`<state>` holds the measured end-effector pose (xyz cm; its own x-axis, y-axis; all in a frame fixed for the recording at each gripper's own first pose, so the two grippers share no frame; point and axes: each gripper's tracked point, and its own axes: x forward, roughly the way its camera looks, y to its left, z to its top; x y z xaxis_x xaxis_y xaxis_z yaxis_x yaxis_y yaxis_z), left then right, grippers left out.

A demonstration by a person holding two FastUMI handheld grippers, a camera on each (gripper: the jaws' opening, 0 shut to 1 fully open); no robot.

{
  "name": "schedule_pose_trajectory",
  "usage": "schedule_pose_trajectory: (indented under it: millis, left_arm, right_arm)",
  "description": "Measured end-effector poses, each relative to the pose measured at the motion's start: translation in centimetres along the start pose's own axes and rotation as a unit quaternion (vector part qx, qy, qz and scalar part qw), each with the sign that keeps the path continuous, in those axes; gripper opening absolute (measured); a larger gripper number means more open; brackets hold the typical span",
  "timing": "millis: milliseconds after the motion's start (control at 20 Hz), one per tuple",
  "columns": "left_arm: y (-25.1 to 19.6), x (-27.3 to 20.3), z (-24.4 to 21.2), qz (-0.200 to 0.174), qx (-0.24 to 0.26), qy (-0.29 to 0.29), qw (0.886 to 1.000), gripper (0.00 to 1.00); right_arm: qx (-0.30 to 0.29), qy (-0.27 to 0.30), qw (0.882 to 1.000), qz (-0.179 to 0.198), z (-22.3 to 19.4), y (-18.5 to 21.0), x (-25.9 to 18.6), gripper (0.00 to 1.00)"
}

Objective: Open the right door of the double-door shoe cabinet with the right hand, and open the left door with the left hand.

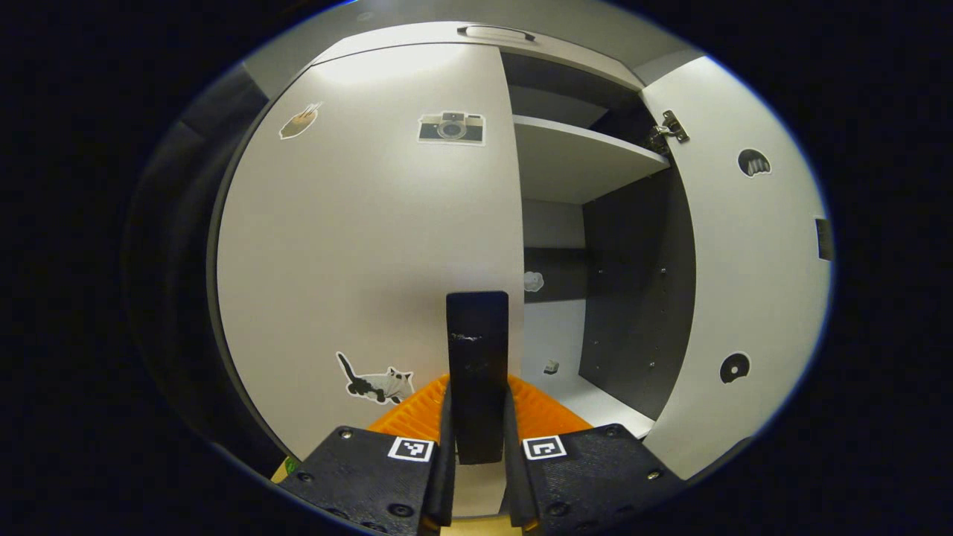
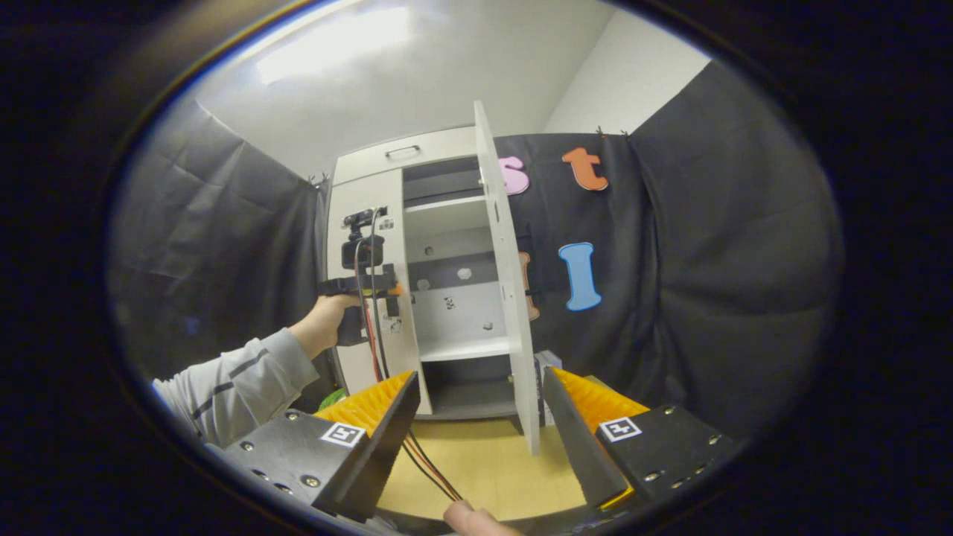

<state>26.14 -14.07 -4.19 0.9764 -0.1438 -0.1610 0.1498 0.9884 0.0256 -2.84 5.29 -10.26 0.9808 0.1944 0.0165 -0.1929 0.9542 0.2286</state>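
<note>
In the left gripper view the white left door (image 1: 357,246) of the shoe cabinet is closed. Its black upright handle (image 1: 477,335) stands between the fingers of my left gripper (image 1: 477,391), which is shut on it. The right door (image 1: 744,268) is swung wide open at the right. In the right gripper view the right door (image 2: 510,298) is edge-on, straight ahead. My right gripper (image 2: 476,387) is open and holds nothing, a little short of that door's lower edge. Farther off, a hand (image 2: 327,313) holds the left gripper (image 2: 391,289) against the left door (image 2: 350,201).
White shelves (image 1: 573,156) and dark walls show inside the cabinet's open right half. A drawer with a handle (image 1: 495,31) tops the cabinet. It stands on a wooden surface (image 2: 484,469). Cables (image 2: 372,335) hang from the left gripper. A grey sleeve (image 2: 231,380) reaches in from the left.
</note>
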Motion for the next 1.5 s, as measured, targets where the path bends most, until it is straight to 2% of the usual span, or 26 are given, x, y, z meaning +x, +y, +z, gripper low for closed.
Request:
schedule_pose_trajectory:
  millis: [200, 250, 300, 350, 400, 450, 500, 700, 750, 800, 850, 900, 1350, 1500]
  left_arm:
    - [0.2, -0.6, -0.2, 0.021, 0.004, 0.011, 1.000, 0.24]
    - [0.1, -0.9, -0.2, 0.023, 0.006, 0.015, 1.000, 0.23]
    - [0.2, -1.2, -0.3, 0.023, 0.005, 0.018, 1.000, 0.23]
    - [0.2, -1.6, -0.2, 0.023, 0.008, 0.022, 0.999, 0.23]
    - [0.4, -2.1, -0.3, 0.023, 0.009, 0.028, 0.999, 0.23]
    - [0.4, -2.6, -0.3, 0.025, 0.009, 0.031, 0.999, 0.23]
    - [0.3, -3.3, -0.4, 0.025, 0.011, 0.034, 0.999, 0.23]
    - [0.8, -5.6, -0.4, 0.008, 0.015, 0.036, 0.999, 0.23]
    - [0.9, -6.2, -0.6, -0.001, 0.013, 0.038, 0.999, 0.23]
    - [1.2, -7.1, -0.7, -0.009, 0.015, 0.037, 0.999, 0.23]
    - [1.5, -8.0, -0.7, -0.015, 0.016, 0.036, 0.999, 0.23]
    - [1.7, -8.6, -0.8, -0.020, 0.019, 0.036, 0.999, 0.23]
    - [3.8, -13.1, -0.8, -0.037, 0.021, 0.016, 0.999, 0.22]
    - [4.6, -14.1, -0.9, -0.044, 0.018, 0.014, 0.999, 0.23]
  right_arm:
    - [-0.030, 0.006, 0.999, -0.043, -0.5, -1.9, 0.1, 0.98]
    - [-0.032, 0.009, 0.998, -0.050, -0.6, -2.2, 0.4, 0.93]
    - [-0.031, 0.011, 0.998, -0.052, -0.6, -2.3, 0.5, 0.98]
    - [-0.030, 0.012, 0.998, -0.055, -0.7, -2.2, 0.6, 0.98]
    - [-0.028, 0.013, 0.998, -0.057, -0.6, -2.3, 0.6, 0.98]
    - [-0.027, 0.014, 0.998, -0.059, -0.5, -2.3, 0.8, 0.93]
    - [-0.026, 0.013, 0.998, -0.061, -0.3, -2.3, 0.8, 0.98]
    - [-0.024, 0.015, 0.999, -0.029, -0.3, 0.3, -0.3, 0.98]
    - [-0.022, 0.013, 0.999, -0.025, -0.1, 0.5, -0.7, 0.94]
    - [-0.019, 0.009, 0.999, -0.024, 0.2, 0.6, -1.0, 0.98]
    - [-0.019, 0.005, 1.000, -0.024, 0.4, 0.7, -1.1, 0.94]
    - [-0.021, 0.003, 0.999, -0.026, 0.5, 0.7, -1.1, 0.98]
    - [-0.030, 0.016, 0.999, -0.023, -0.5, 2.4, -0.5, 0.98]
    - [-0.027, 0.024, 0.999, -0.010, -1.0, 3.1, -0.3, 0.98]
